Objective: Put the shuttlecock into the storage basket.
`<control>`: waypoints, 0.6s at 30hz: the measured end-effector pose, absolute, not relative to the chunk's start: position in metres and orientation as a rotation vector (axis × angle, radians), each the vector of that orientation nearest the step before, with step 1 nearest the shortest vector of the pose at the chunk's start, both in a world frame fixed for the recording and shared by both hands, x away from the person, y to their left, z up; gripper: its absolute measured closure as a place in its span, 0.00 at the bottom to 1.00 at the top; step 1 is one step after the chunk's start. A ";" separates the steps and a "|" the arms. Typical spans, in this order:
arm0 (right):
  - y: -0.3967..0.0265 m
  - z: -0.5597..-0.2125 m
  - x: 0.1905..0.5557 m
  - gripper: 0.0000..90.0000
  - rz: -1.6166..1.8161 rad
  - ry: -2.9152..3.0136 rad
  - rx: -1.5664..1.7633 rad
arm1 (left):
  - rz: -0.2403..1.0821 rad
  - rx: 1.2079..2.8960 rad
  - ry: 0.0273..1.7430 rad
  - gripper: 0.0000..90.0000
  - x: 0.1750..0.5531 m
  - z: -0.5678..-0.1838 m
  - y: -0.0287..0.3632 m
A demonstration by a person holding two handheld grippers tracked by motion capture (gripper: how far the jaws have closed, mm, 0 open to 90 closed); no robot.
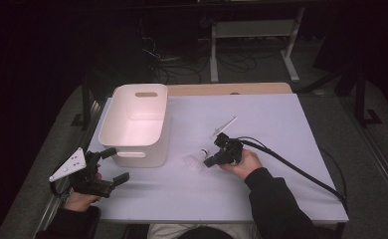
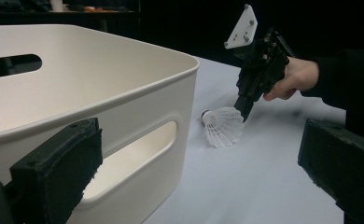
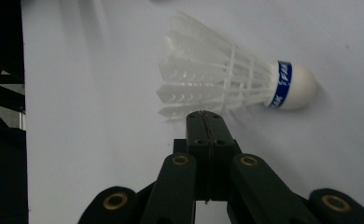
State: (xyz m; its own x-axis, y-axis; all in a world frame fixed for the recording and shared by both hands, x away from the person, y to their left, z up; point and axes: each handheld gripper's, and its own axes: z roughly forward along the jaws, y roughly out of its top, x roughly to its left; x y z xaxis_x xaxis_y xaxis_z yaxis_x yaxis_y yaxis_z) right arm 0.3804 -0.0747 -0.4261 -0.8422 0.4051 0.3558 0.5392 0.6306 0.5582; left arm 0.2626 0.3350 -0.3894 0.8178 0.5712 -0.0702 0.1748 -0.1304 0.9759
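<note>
- High view: the right gripper (image 1: 211, 160) lies low on the pale surface (image 1: 281, 149), its jaws pointing at a shuttlecock (image 1: 196, 159) that lies on its side just right of the white bin (image 1: 137, 124). The left gripper (image 1: 113, 167) hovers at the surface's near left edge by the bin's front corner, jaws spread with nothing between them. The bin looks empty, so if the shuttlecock is bound for it, the lift and drop are both left to do. A thin clear item (image 1: 224, 125) lies farther back; it is too faint to identify. Beyond the surface the room is dark, with a white desk frame (image 1: 251, 35) and loose cables (image 1: 182, 64) on the floor.
- Left gripper view: the shuttlecock (image 2: 222, 126) rests on the surface beside the bin (image 2: 101, 93), with the right gripper (image 2: 243, 112) tip at its feathers.
- Right gripper view: the jaws are pressed together, tips at the feather skirt of the shuttlecock (image 3: 227, 84), grasping nothing.
</note>
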 end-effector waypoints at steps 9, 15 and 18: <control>-0.060 -0.424 0.390 0.99 -1.028 -2.661 -0.776 | 0.376 1.697 0.584 0.00 0.262 -0.389 0.335; -0.058 -0.425 0.395 0.99 -1.037 -2.654 -0.804 | 0.375 1.697 0.584 0.00 0.263 -0.389 0.335; -0.051 -0.425 0.398 0.99 -1.031 -2.661 -0.798 | 0.375 1.696 0.584 0.00 0.262 -0.389 0.335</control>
